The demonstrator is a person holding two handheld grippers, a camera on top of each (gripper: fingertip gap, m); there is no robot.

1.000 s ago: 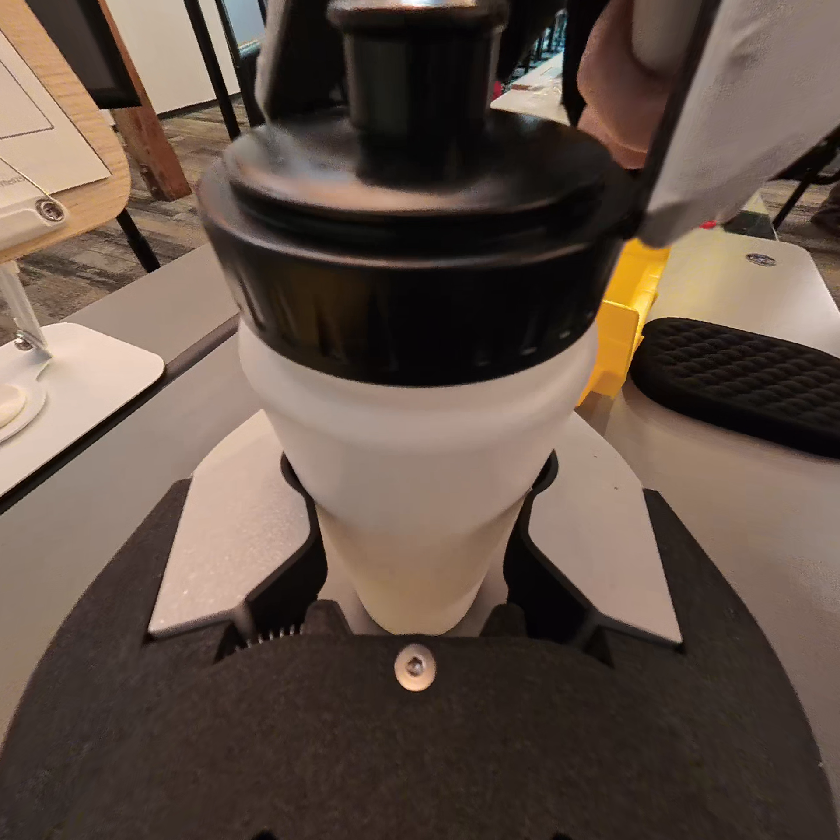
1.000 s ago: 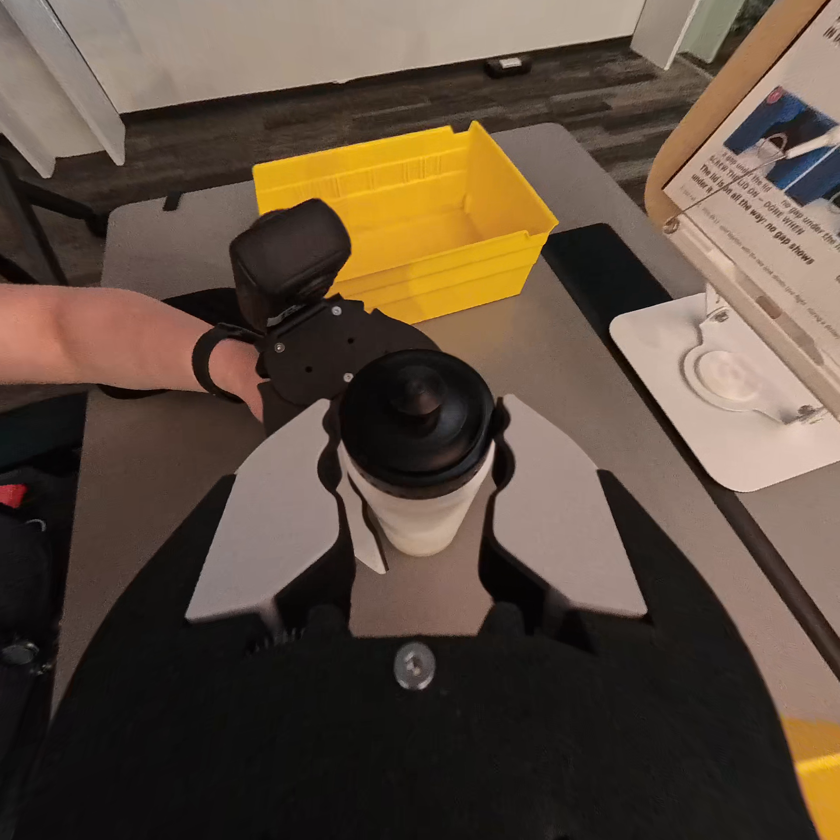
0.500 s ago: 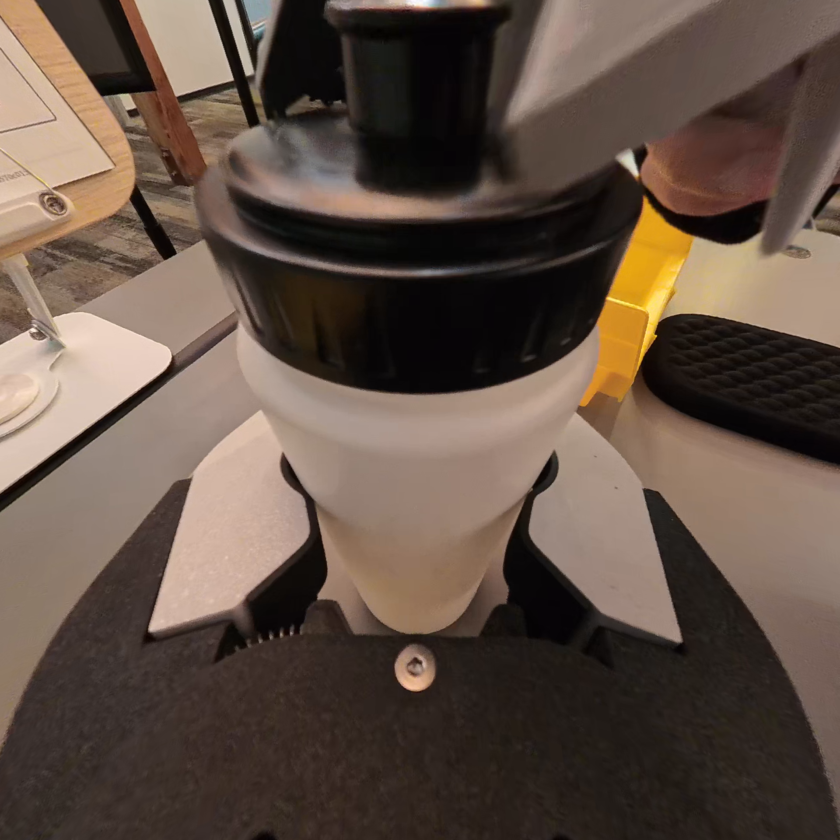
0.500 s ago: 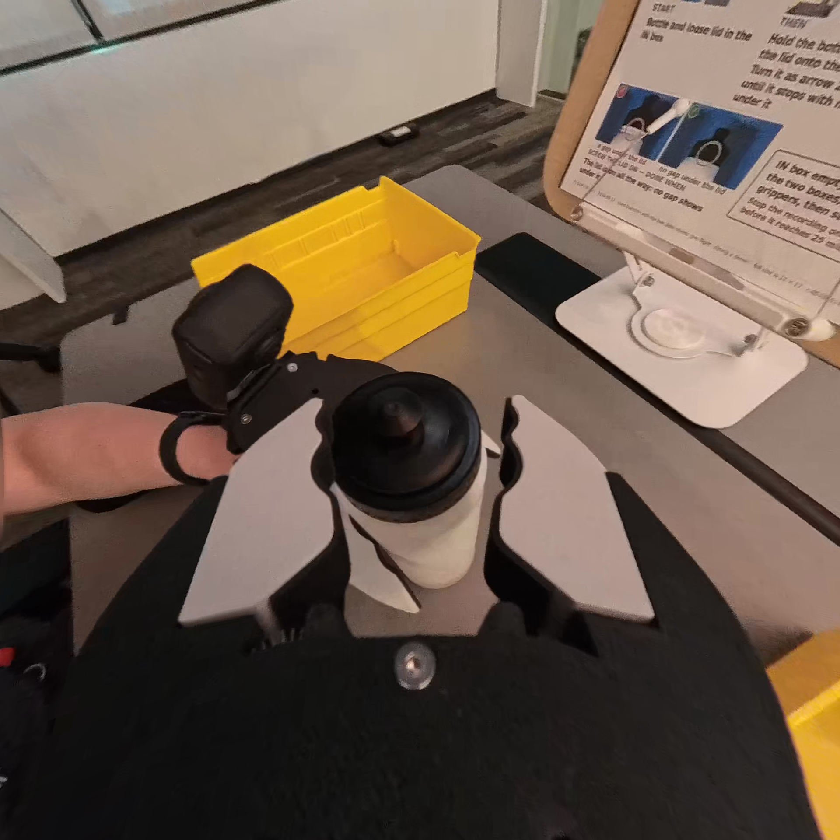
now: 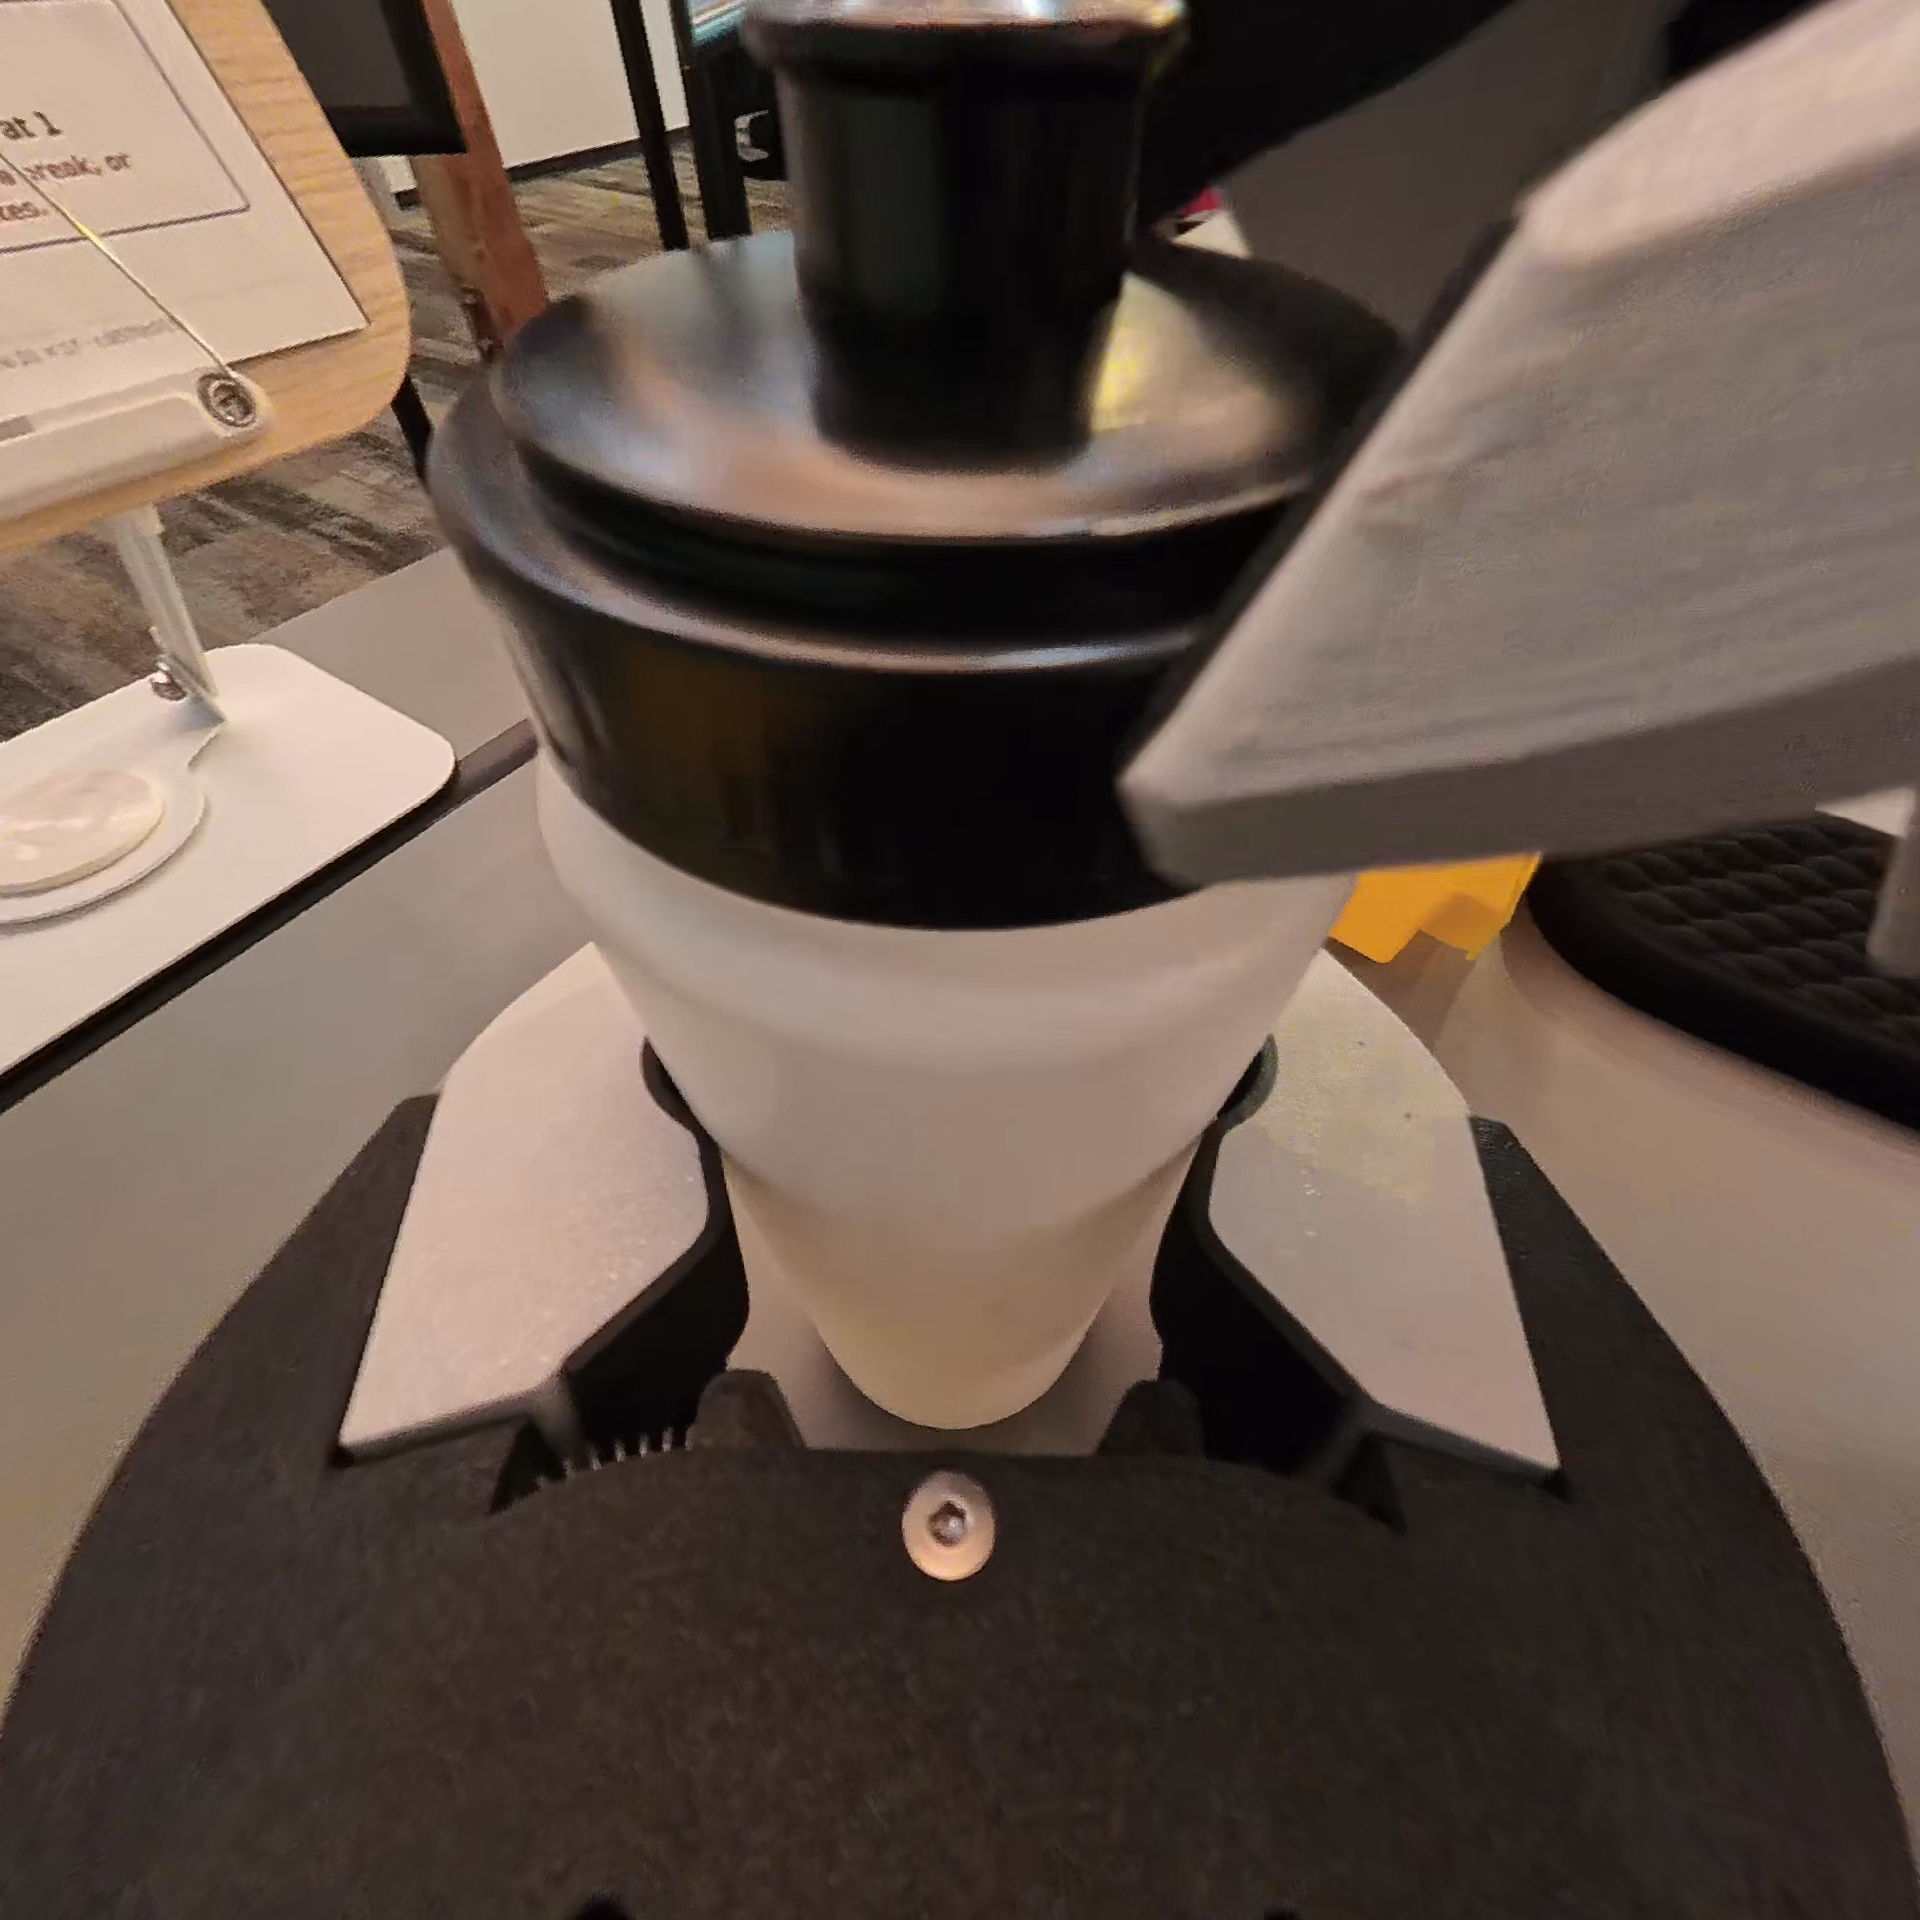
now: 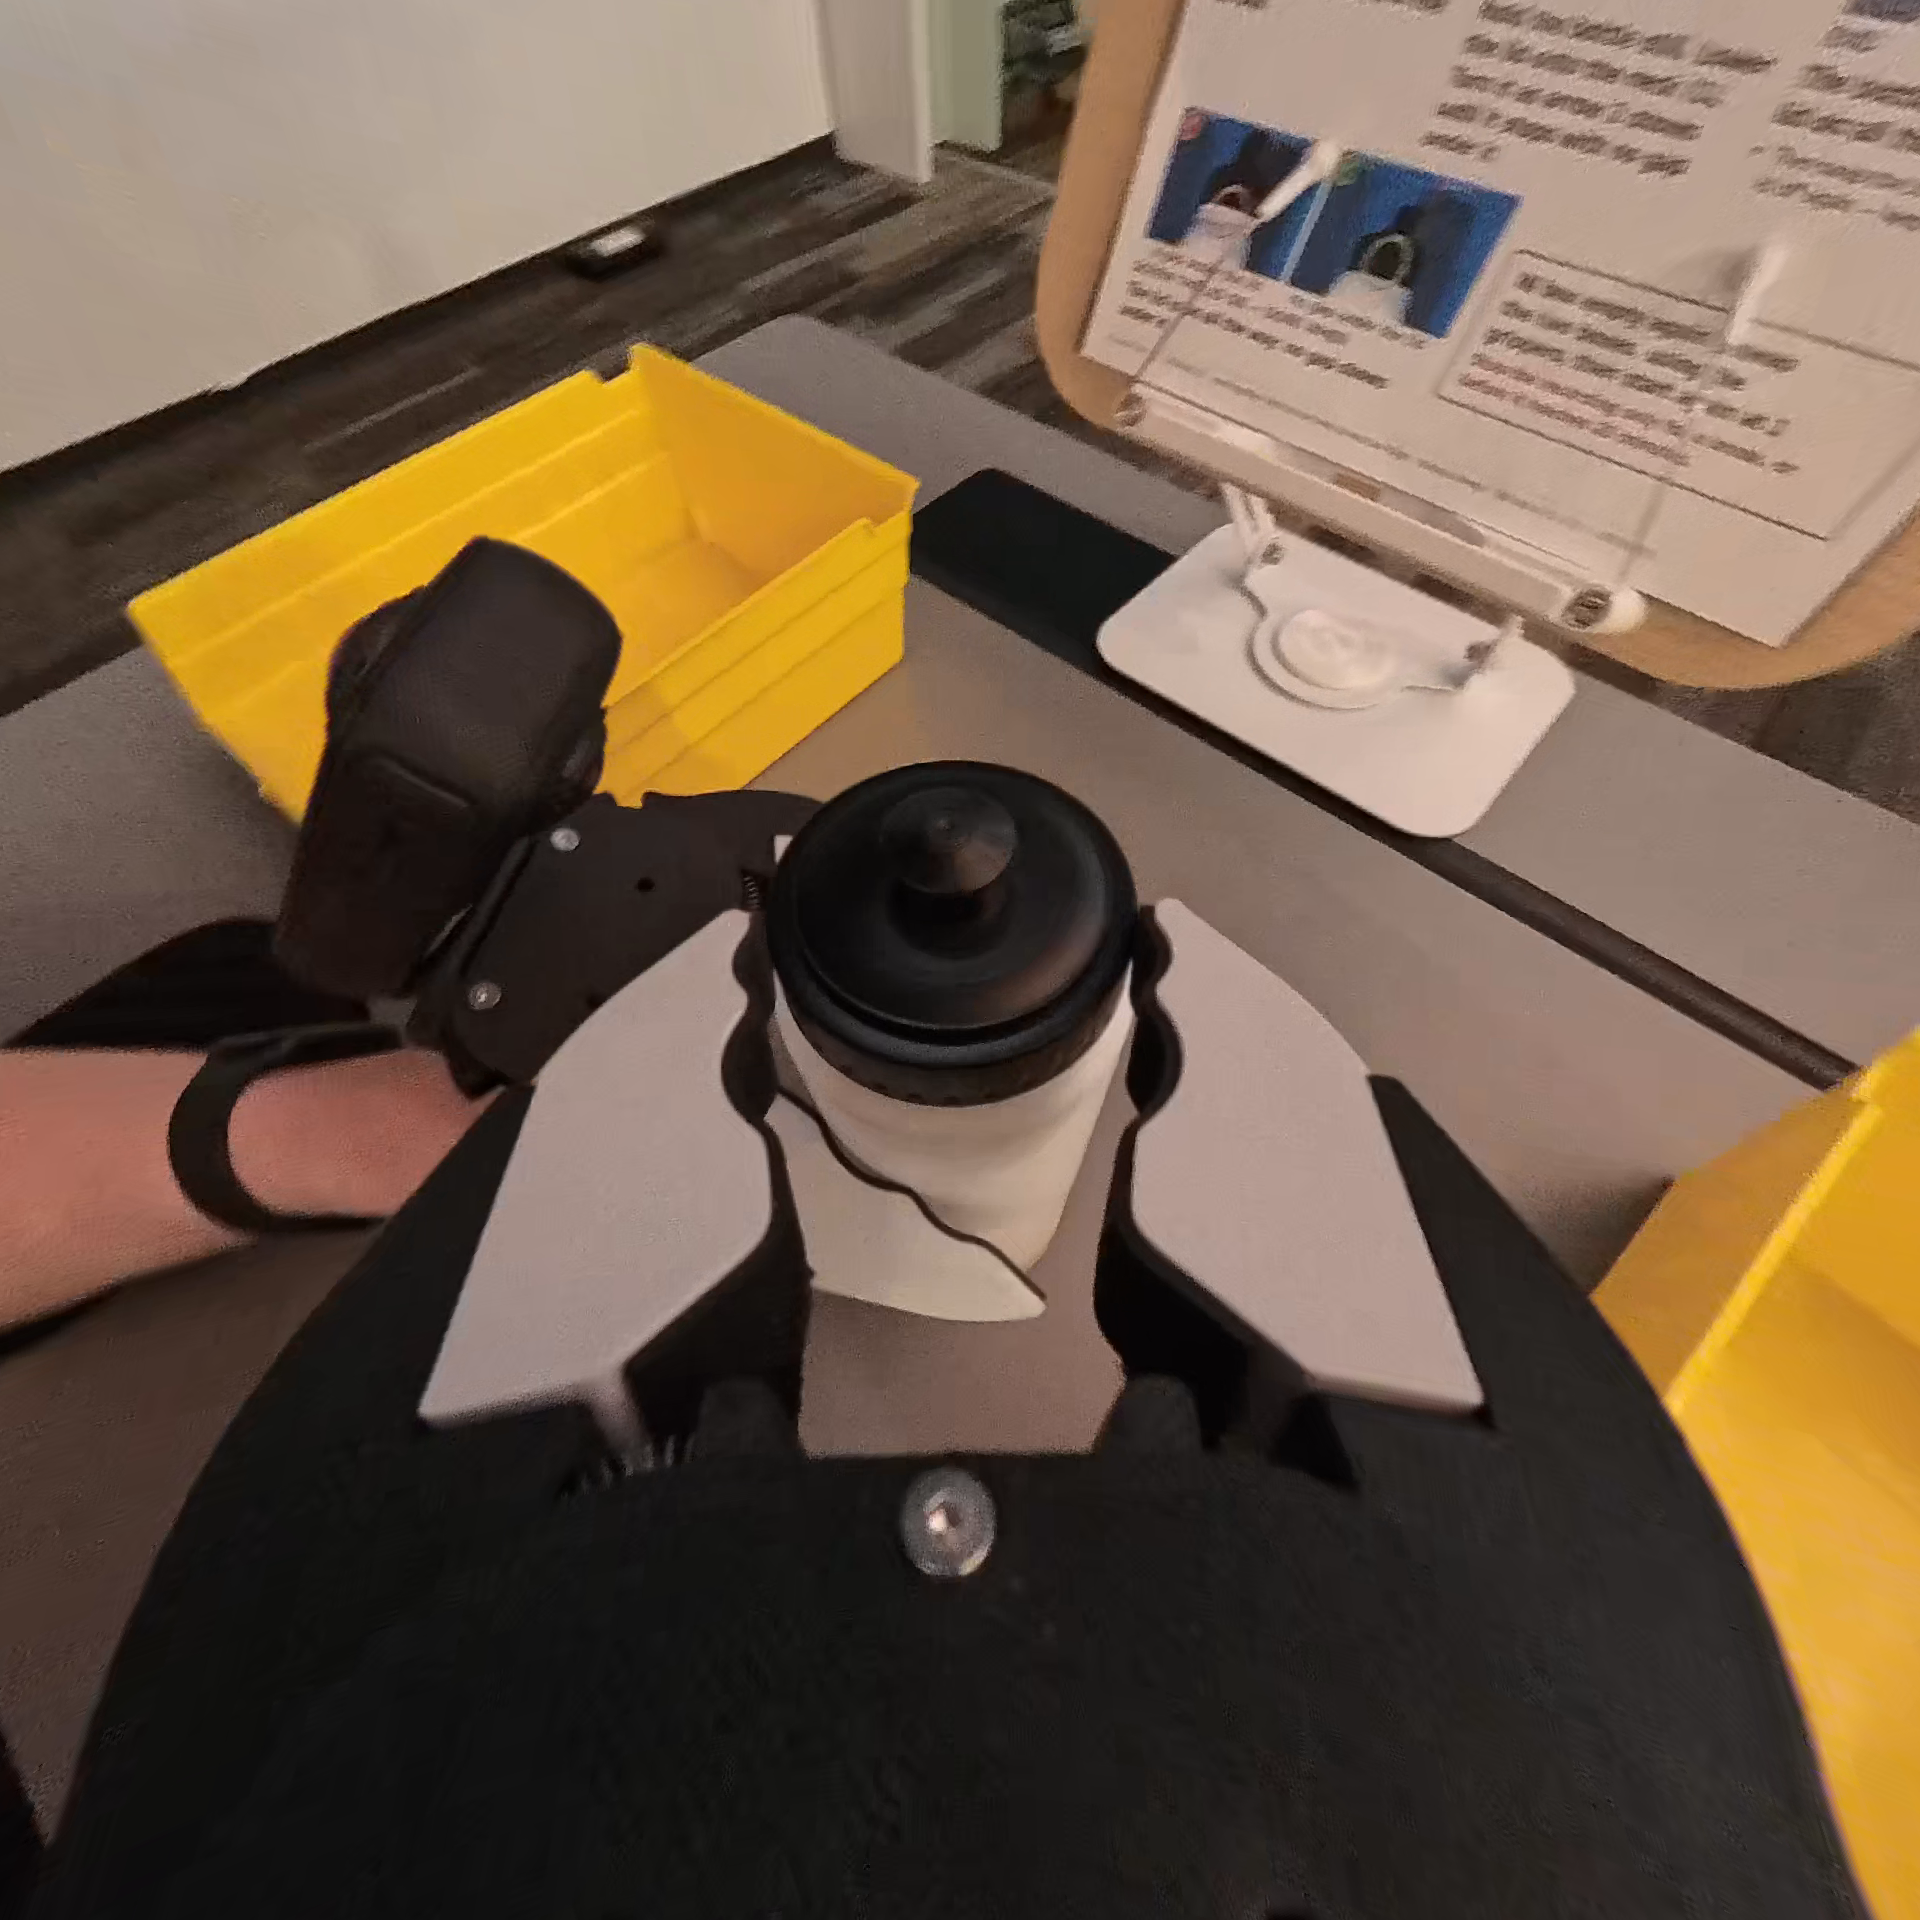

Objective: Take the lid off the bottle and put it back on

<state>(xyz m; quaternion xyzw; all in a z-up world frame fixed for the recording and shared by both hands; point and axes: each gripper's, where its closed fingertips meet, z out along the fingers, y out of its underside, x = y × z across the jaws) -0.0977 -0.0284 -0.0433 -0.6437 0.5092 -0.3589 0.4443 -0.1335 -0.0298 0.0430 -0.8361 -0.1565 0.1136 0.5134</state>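
bottle (image 5: 956,1101), white and upright on the grey table (image 6: 1299,914), sits clamped low on its body between the fingers of the left gripper (image 5: 951,1226). its black lid (image 6: 951,935) is on top, flanked by the right gripper (image 6: 951,1029), fingers parted beside the rim; whether they touch is unclear. beyond sits a yellow bin (image 6: 582,582).

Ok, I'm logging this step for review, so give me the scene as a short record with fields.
bottle: white bottle, upright on the grey table
lid: black lid seated on the bottle's neck
left gripper: left gripper shut on the bottle's body
right gripper: right gripper astride the lid from above; fingers close to its rim, contact unclear
nearby: yellow bin behind the bottle; instruction board on a white stand
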